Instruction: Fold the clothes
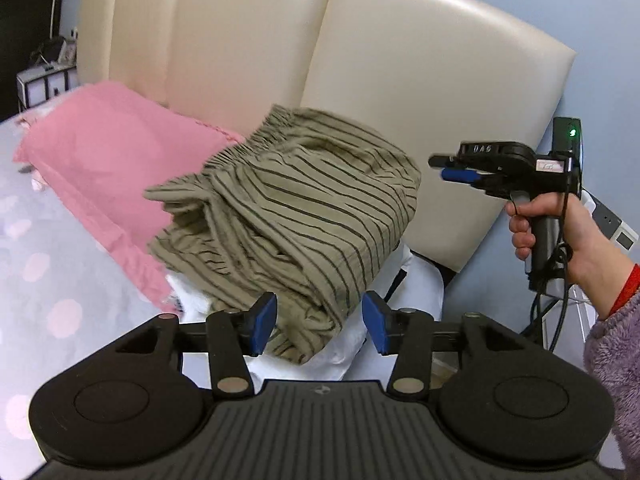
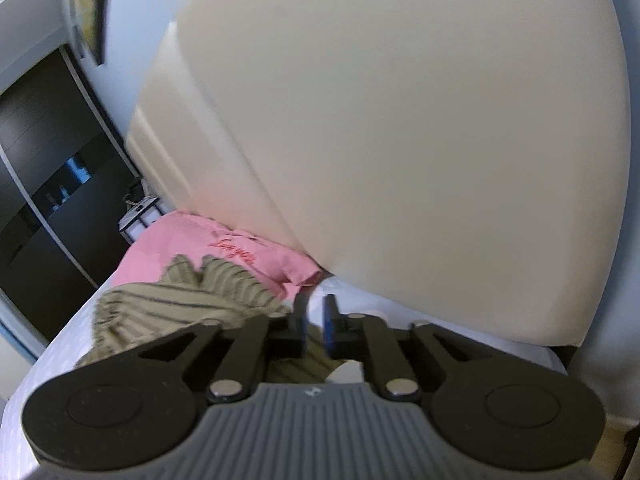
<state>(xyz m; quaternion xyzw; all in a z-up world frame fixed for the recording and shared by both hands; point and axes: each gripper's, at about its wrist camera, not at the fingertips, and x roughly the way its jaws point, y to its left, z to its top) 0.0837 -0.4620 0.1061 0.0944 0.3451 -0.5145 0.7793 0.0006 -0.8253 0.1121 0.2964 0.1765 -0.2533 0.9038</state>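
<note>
One striped garment (image 1: 288, 200) at centre frame, one pink pillow (image 1: 100, 140) upper left; left gripper (image 1: 319, 322) jaws wide, right gripper (image 2: 316, 330) jaws narrowly apart, both empty.

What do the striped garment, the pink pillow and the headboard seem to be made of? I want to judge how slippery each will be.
Striped garment: soft woven fabric, likely cotton, matte; it creases and has a gathered elastic waistband.
Pink pillow: matte woven cloth, finely wrinkled, with a stitched edge.
Headboard: smooth padded panels, probably leather or faux leather; a faint sheen and seams between panels.
</note>
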